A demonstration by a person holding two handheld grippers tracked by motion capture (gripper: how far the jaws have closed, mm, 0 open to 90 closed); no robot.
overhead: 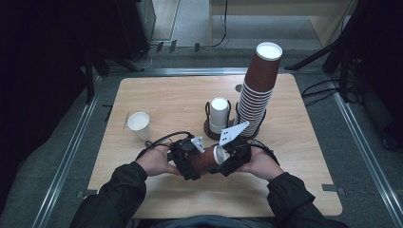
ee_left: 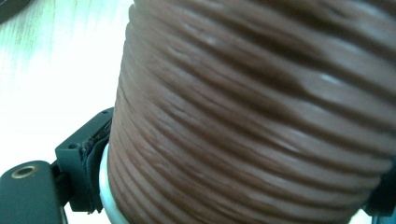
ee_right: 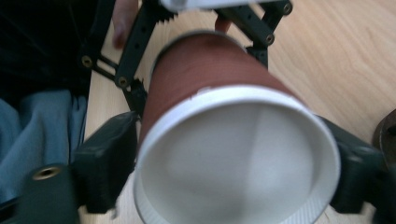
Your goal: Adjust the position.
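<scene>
Between both grippers' fingers, brown cup.

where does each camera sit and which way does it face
High view: above the person's side, looking forward and down at the table; both forearms, left gripper and right gripper show.
Left gripper view: on the left gripper, against the brown cup; its jaws flank it.
Right gripper view: on the right gripper, facing the cup's white mouth; its jaws flank the rim.
All three share the brown cup.

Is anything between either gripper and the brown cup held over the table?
Nothing visible. The brown cup lies sideways between both grippers: the left gripper clamps its ribbed body, and the right gripper has its jaws at the white rim.
</scene>
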